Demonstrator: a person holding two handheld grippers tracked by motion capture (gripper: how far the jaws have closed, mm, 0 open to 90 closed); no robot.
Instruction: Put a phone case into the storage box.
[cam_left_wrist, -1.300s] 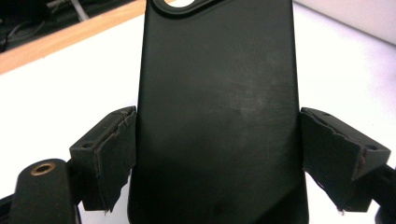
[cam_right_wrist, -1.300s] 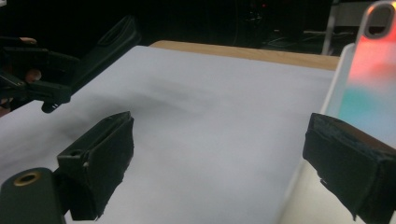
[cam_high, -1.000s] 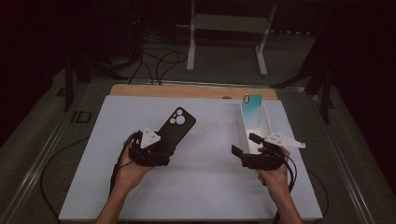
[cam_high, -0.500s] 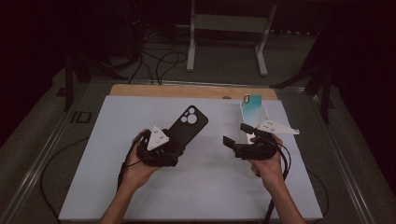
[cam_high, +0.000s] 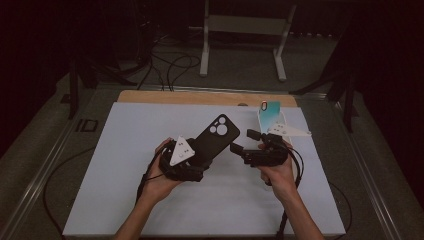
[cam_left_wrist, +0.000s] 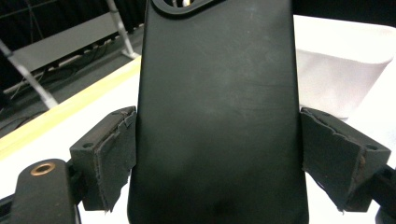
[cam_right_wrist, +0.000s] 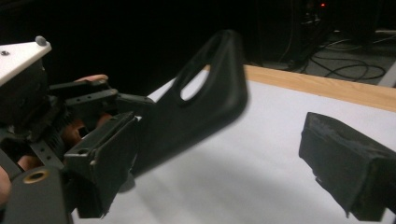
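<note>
Black phone case (cam_high: 216, 137), clamped across its width by the left gripper (cam_high: 192, 159), held above the white mat (cam_high: 125, 200). Right gripper (cam_high: 242, 146), just beside the case, jaws spread and empty after closing slightly; approach squarely before gripping.

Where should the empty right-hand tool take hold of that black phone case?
Probably at the camera-cutout end of the black phone case, across its two long edges. That end sticks up free, while the left tool already clamps the lower end. The right tool, jaws open, would come in from its own side, clear of the left tool.
</note>
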